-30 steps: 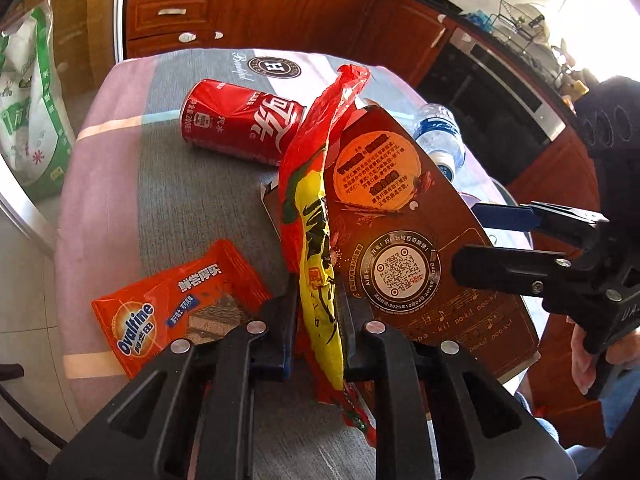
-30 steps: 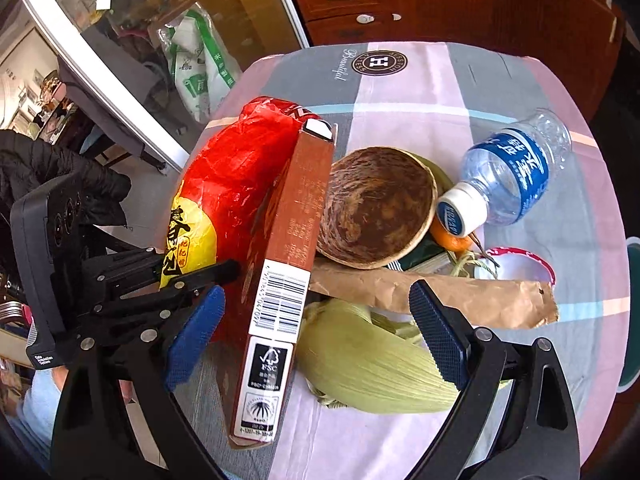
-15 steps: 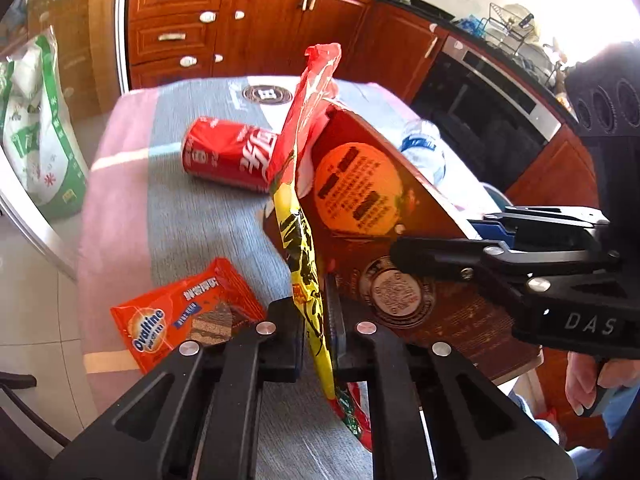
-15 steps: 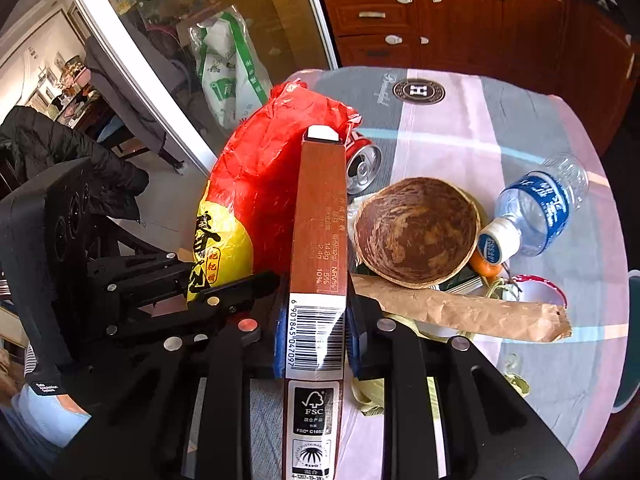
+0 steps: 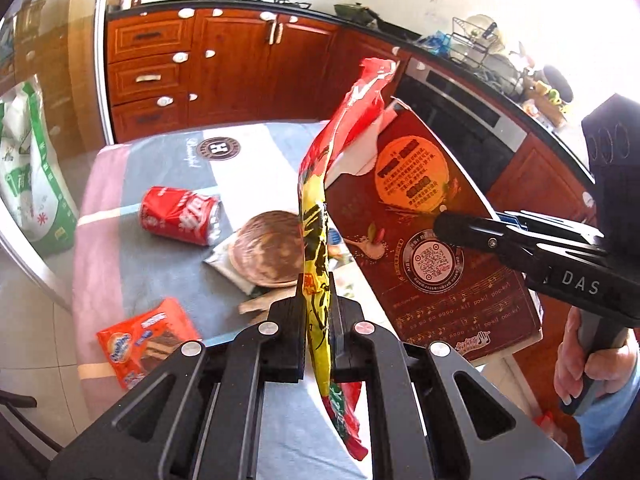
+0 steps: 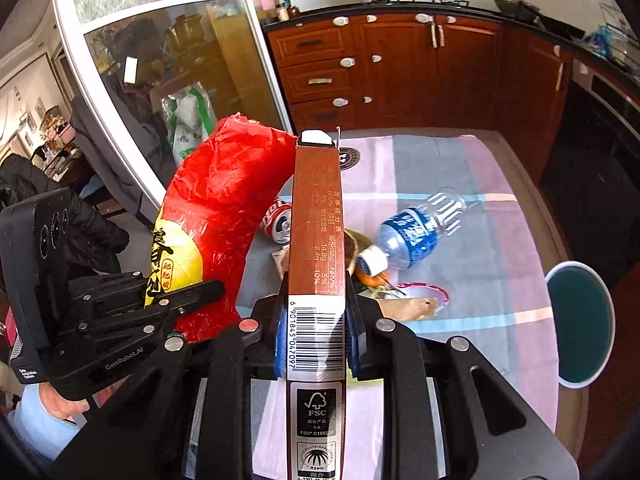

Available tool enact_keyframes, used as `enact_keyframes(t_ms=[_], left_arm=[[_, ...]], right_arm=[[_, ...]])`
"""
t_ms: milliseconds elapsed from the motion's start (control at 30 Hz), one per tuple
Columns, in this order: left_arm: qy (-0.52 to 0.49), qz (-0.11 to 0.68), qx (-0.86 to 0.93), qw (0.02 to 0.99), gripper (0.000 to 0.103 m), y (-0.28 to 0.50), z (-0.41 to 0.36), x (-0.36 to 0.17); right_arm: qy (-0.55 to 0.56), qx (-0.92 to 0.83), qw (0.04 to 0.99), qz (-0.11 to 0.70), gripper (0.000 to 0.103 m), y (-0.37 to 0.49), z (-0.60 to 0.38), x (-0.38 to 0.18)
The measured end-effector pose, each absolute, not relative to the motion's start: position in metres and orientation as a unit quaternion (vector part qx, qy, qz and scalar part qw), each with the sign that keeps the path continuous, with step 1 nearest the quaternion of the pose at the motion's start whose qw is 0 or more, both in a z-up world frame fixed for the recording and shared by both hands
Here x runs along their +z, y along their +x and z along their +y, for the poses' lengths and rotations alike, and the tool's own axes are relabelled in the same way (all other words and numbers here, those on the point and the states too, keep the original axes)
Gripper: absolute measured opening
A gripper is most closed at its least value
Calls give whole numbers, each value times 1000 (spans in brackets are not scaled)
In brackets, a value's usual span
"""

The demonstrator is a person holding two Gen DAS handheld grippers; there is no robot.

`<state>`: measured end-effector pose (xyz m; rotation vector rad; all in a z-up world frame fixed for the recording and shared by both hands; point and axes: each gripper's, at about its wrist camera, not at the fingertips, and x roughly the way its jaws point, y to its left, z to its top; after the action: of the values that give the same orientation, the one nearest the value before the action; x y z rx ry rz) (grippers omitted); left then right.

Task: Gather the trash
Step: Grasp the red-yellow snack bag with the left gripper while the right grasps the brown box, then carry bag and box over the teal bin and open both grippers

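In the left wrist view my left gripper (image 5: pixel 318 320) is shut on a crumpled red and yellow snack bag (image 5: pixel 316 208), which stands up edge-on above the table. To its right a flat brown carton (image 5: pixel 432 240) is held aloft, with one of my right gripper's fingers (image 5: pixel 480 236) across its face. In the right wrist view my right gripper (image 6: pixel 316 332) is shut on the carton's narrow barcode edge (image 6: pixel 316 220). The snack bag (image 6: pixel 224 208) hangs just left of it, in the left gripper (image 6: pixel 188 292).
On the striped tablecloth (image 6: pixel 500 280) lie a red cola can (image 5: pixel 180 220), an Ovaltine wrapper (image 5: pixel 144 340), a brown bowl (image 5: pixel 268 256), a water bottle (image 6: pixel 416 232) and a brown paper bag (image 6: pixel 404 306). A teal round stool or bin (image 6: pixel 576 320) stands right of the table. Wooden cabinets lie beyond.
My right gripper closed on the carton's edge and lifted it off the table. My left gripper rose with the snack bag. The bowl under the carton now shows.
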<state>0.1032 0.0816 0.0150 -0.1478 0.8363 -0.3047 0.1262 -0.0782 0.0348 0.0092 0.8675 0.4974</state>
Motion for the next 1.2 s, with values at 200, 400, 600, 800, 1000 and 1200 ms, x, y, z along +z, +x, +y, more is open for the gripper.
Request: enact_keyframes(t_ms=[200,400,600,800,1000,1200], left_arm=[[-52,398,-177,899,8,107,28,30],[-30,396,-210,893,8,121,-35,41],[1,407,-242,881,8,142,-100,43],[40,430,-276,859,8,171,-174,31],[68,471,-309,824,8,203,-249,0],[84,514,-320,791,8,229,-303,-42]], right_arm=[[42,200,894,398,21,119,-143,39],[85,160,908,377,21,115,-209,48],[128,121,916,361,21,113,-275,48],[163,81,916,358,21,117,-338,35],[179,28,902,393,21,127,-402,7],[182,-5,878,443,21,149,-445,-31]])
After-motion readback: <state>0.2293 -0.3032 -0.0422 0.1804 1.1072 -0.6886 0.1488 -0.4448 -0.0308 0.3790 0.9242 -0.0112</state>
